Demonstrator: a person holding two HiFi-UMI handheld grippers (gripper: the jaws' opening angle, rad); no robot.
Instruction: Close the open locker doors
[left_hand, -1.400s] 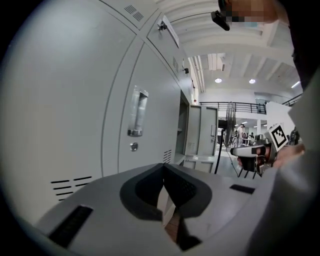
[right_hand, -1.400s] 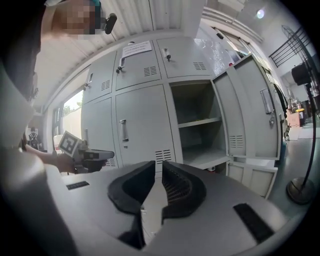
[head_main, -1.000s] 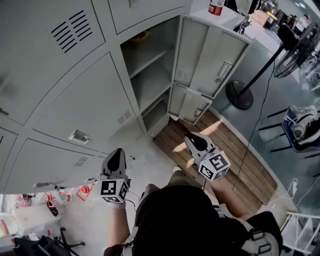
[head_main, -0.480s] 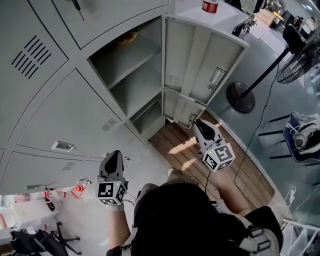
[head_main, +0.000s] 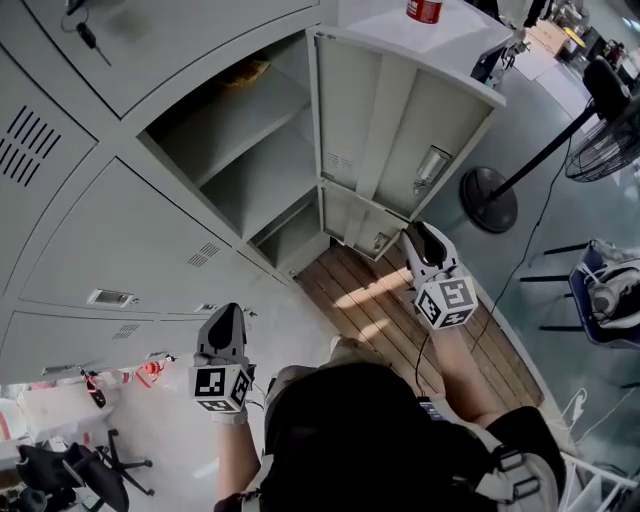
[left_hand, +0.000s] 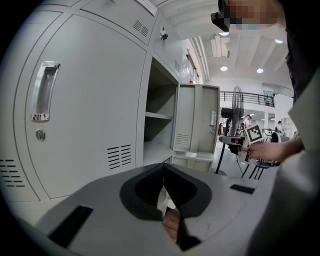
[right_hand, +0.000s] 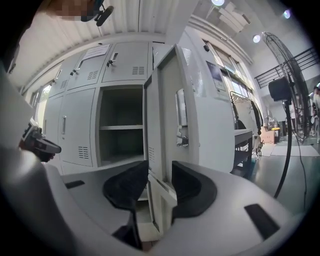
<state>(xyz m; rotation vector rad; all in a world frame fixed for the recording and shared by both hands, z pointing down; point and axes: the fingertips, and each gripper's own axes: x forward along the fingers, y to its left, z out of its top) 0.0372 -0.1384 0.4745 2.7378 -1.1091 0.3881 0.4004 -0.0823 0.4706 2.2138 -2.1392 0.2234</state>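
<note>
The grey locker bank (head_main: 130, 230) fills most of my head view. Its doors are flush except in the right-hand column, where the tall upper door (head_main: 400, 120) and the small lower door (head_main: 365, 222) beneath it both stand swung wide, baring the shelved compartments (head_main: 250, 170). Neither door is closed yet, so I judge the task is only starting. A slatted wooden platform (head_main: 400, 320) runs along the foot of the lockers, and a fan's round base (head_main: 490, 200) stands well clear to the right.

I hold the right gripper (head_main: 417, 236) out in front, close to the lower door's free edge. Its jaws have just been opening and stand apart. The right gripper view shows that edge lined up in the gap with neither pad pressing on it, so nothing is gripped. That line-up looks deliberate to me: from there the tool could catch or push the edge and swing the door home.

The left gripper (head_main: 227, 314) hangs back, low beside the closed doors, clenched and empty. I read it as parked where it won't foul the swing.
</note>
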